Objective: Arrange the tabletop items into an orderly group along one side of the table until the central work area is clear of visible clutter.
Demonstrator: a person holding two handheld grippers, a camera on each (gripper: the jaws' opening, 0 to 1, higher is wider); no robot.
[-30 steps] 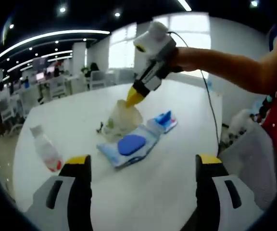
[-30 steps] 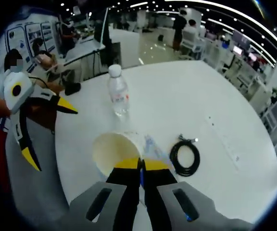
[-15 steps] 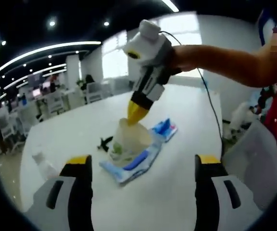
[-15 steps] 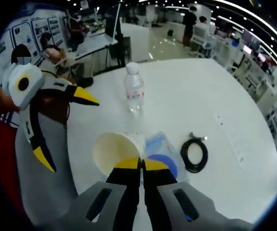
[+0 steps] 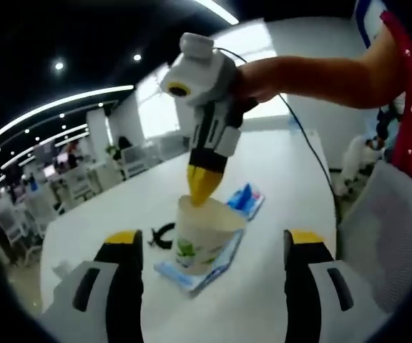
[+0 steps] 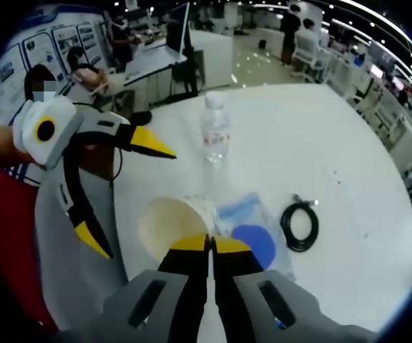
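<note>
Your right tool [image 6: 209,244] pinches only the thin rim of the cream paper cup [image 5: 204,236], held above the blue wipes pack [image 6: 252,236] on the white round tabletop [image 6: 349,207]; that grip could buckle or slip. Your left tool [image 5: 209,239] gapes wide, empty.

Grey moulded jaws with black oval slots and yellow tips on the left gripper [image 5: 209,239]. Same grey body, slotted, yellow-tipped, on the right gripper [image 6: 209,245]. Seen from the left gripper view, a white housing with a yellow-ringed round lens, black mid-section, tapering to a yellow beak. Thin dark cable [image 5: 307,136] trailing from the housing along the bare arm. Red garment with small pale dots [image 5: 410,107] at the right edge. Red sleeve [image 6: 6,236] also in the right gripper view.
</note>
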